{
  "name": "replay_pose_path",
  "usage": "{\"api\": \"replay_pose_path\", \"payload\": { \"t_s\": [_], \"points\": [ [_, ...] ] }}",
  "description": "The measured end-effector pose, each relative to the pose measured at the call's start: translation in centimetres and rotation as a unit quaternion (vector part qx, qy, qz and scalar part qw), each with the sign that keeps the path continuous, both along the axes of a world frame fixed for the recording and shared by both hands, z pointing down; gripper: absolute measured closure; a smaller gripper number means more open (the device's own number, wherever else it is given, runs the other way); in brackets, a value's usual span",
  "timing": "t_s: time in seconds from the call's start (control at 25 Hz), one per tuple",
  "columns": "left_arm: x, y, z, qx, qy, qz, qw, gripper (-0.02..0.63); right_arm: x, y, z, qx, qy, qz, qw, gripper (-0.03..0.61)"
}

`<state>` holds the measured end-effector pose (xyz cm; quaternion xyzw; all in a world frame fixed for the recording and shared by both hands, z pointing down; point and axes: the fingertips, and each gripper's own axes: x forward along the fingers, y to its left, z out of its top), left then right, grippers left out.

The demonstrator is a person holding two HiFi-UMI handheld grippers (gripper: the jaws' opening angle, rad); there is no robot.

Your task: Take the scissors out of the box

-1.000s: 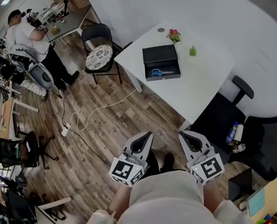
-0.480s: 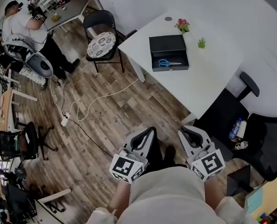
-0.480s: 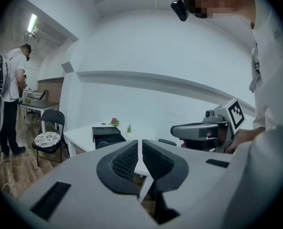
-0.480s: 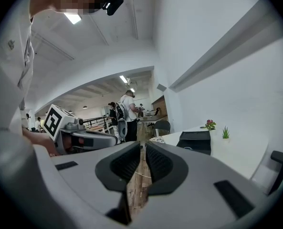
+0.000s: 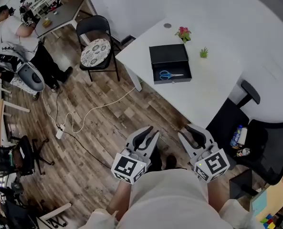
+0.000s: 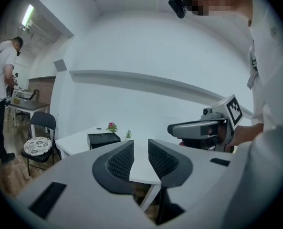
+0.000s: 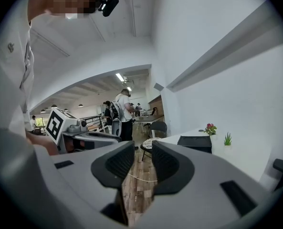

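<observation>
Blue-handled scissors (image 5: 169, 74) lie inside an open black box (image 5: 167, 55) on a white table (image 5: 203, 94), far ahead of both grippers. My left gripper (image 5: 147, 133) is held near my body over the wooden floor, open with nothing between its fingers. Beside it, my right gripper (image 5: 193, 131) points towards the table; its jaws are opening and nothing is between them. The left gripper view shows the box (image 6: 103, 138) small in the distance past the left gripper (image 6: 140, 159). The right gripper (image 7: 143, 161) sees the box (image 7: 194, 142) off to its right.
Pink flowers (image 5: 182, 33) and a small green plant (image 5: 204, 52) stand on the table behind the box. A folding chair (image 5: 97, 51) stands left of the table, a black office chair (image 5: 246, 123) on its right. A white cable (image 5: 84, 113) lies on the floor. A person (image 5: 17, 32) is far left.
Both grippers have moved forward towards the table. The right gripper's jaws, together before, now stand apart. The left gripper looks the same.
</observation>
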<state>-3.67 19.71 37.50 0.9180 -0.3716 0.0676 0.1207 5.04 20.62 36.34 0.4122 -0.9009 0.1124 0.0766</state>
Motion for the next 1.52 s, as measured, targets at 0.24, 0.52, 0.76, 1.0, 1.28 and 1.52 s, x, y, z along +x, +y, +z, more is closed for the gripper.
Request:
{"api": "replay_pose_path", "payload": {
  "t_s": [0.24, 0.52, 0.76, 1.0, 1.28, 1.52],
  "points": [
    [-1.5, -3.9, 0.1, 0.01, -0.005, 0.029, 0.9995, 0.503, -1.1, -3.8, -0.4, 0.002, 0.006, 0.02, 1.0, 0.451],
    [-3.8, -7.6, 0.2, 0.011, -0.005, 0.044, 0.999, 0.503, -2.9, -7.3, -0.7, 0.004, 0.009, 0.04, 0.999, 0.451],
    [-5.3, -9.7, 0.0, 0.017, -0.003, 0.064, 0.9978, 0.503, -4.5, -9.0, -0.2, 0.0, 0.012, 0.058, 0.998, 0.451],
    [-6.0, -10.8, 0.8, 0.011, 0.004, 0.073, 0.9973, 0.503, -5.2, -9.5, 1.2, -0.017, 0.016, 0.069, 0.997, 0.453],
    [-4.7, -11.4, 2.6, -0.019, 0.008, 0.084, 0.9962, 0.503, -4.3, -10.0, 2.1, -0.044, 0.004, 0.08, 0.996, 0.456],
    [-3.3, -13.6, 3.2, -0.032, -0.002, 0.083, 0.996, 0.503, -3.0, -12.6, 3.7, -0.064, 0.004, 0.076, 0.995, 0.457]
  ]
}}
